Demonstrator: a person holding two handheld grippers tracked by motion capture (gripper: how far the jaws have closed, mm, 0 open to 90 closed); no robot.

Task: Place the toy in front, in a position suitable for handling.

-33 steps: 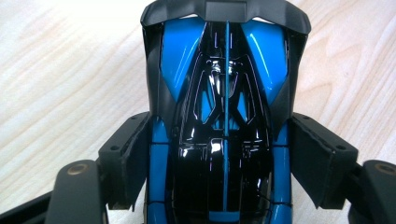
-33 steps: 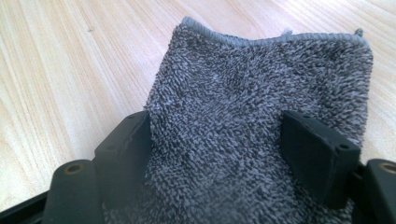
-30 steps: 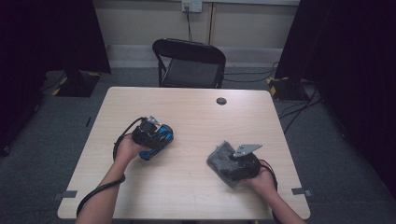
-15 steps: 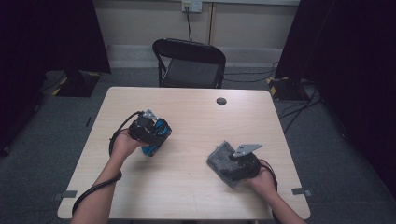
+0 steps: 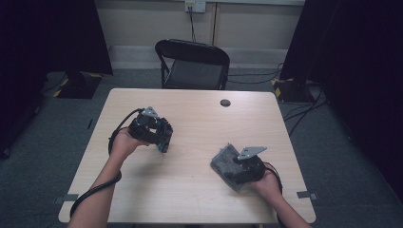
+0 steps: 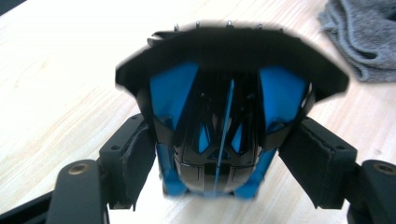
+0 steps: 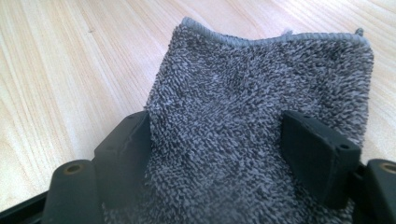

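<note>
Two grippers over a pale wooden table point(image 5: 190, 190). Left gripper point(image 6: 219, 158) clamped on a black-and-blue object point(image 6: 219, 121), pads pressed against both its sides, raised clear of the tabletop at the left of the table point(image 5: 157, 133). Right gripper point(image 7: 219, 154) low at the near right, jaws set on either side of a grey towel point(image 7: 261, 107) bunched between them, pads touching the cloth, towel lying on the wood point(image 5: 227, 161). Small dark disc point(image 5: 225, 102) near the far edge.
</note>
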